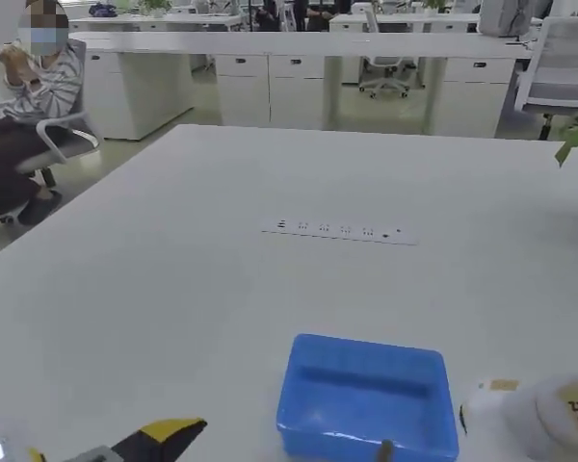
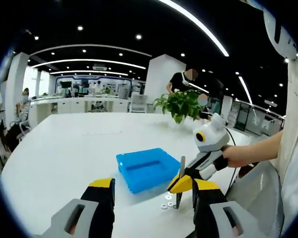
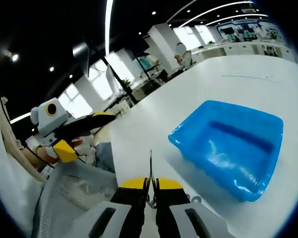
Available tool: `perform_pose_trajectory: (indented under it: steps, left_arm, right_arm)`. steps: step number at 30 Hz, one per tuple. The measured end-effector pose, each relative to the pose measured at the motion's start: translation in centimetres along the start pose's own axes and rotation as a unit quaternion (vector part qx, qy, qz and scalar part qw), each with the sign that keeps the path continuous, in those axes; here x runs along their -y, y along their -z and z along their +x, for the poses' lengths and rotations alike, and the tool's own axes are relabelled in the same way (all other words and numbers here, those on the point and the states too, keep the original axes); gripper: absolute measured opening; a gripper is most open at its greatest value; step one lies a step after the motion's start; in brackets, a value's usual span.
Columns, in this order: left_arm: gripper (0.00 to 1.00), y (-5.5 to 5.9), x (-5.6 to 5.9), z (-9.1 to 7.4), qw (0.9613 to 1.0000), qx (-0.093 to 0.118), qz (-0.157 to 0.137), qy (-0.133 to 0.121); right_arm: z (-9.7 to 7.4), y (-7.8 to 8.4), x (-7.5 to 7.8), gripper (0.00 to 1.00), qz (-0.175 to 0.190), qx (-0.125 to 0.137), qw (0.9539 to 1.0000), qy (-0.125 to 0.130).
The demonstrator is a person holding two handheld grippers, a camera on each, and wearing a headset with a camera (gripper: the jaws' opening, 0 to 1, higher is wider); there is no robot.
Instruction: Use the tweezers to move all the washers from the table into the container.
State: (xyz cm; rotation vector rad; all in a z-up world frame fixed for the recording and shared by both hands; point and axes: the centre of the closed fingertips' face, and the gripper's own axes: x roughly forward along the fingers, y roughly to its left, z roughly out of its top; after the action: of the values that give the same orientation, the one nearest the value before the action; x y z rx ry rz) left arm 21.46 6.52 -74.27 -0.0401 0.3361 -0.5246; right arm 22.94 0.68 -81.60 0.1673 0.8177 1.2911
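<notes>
Open-plan office: white desks (image 1: 299,43) w/ drawer units (image 1: 243,89); swivel chair (image 1: 383,69); pale floor (image 1: 204,104); dark ceiling (image 2: 114,25) w/ downlights (image 2: 139,36) & strip lights (image 2: 193,21); white pillar (image 2: 161,79); potted plant (image 2: 180,105).

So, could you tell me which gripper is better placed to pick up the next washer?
Right: the right gripper holds the tweezers, tips down by the washers; the left gripper is open and empty.
</notes>
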Motion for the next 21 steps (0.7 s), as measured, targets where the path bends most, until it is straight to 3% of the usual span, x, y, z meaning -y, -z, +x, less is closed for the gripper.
perform_pose_trajectory:
  steps: [2, 6, 10, 12, 16, 21]
  left_arm:
    - [0.73, -0.4, -1.2, -0.1, 0.9986, 0.014, 0.029, -0.041]
    - [0.82, -0.6, -2.4, -0.6, 0.9968, 0.029, 0.02, -0.072]
    - [0.92, -1.1, -2.7, -0.7, 0.9955, 0.047, 0.016, -0.08]
    - [0.98, -1.2, -2.9, -0.6, 0.9938, 0.049, 0.036, -0.093]
    - [0.98, -1.3, -2.7, -0.6, 0.9938, 0.053, 0.043, -0.087]
    - [0.98, -1.5, -2.7, -0.6, 0.9935, 0.059, 0.044, -0.087]
  right_arm:
    - [-0.4, -0.3, 0.0, 0.03, 0.013, 0.007, 0.9999, 0.0]
    - [-1.6, -0.7, -0.2, 0.03, 0.024, 0.019, 0.9995, 0.005]
    - [-2.7, -1.3, 0.0, 0.03, 0.024, 0.026, 0.9993, 0.013]
    - [-3.3, -1.8, 0.1, 0.03, 0.031, 0.028, 0.999, 0.012]
    - [-4.6, -2.7, 0.6, 0.03, 0.025, 0.021, 0.9994, 0.015]
    - [-5.9, -4.9, 1.6, 0.03, 0.013, 0.032, 0.9989, 0.031]
